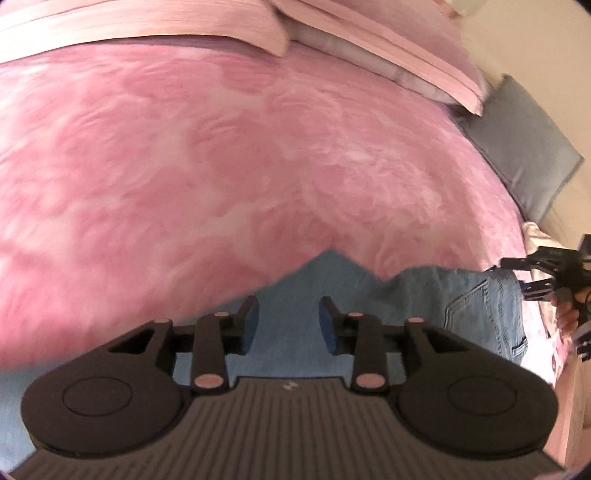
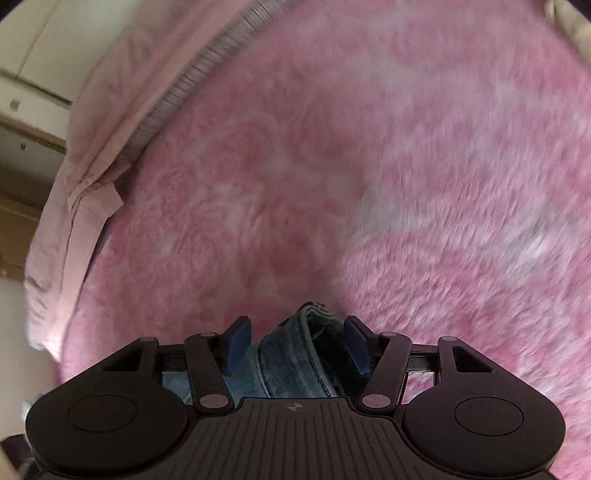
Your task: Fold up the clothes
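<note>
A pair of light blue jeans [image 1: 424, 299] lies on a fluffy pink blanket [image 1: 221, 166] on the bed. My left gripper [image 1: 289, 321] is open just above the denim, with cloth showing between and below its blue pads. My right gripper [image 2: 297, 343] is open, and a thick seamed edge of the jeans [image 2: 291, 358] stands up between its fingers without being pinched. The right gripper also shows in the left wrist view [image 1: 535, 277], at the jeans' right end by a back pocket.
Pink pillows [image 1: 184, 26] lie at the head of the bed. A grey cushion [image 1: 524, 144] leans at the bed's right side against a cream wall. In the right wrist view a pale pink sheet [image 2: 92, 147] hangs off the bed edge beside wooden furniture.
</note>
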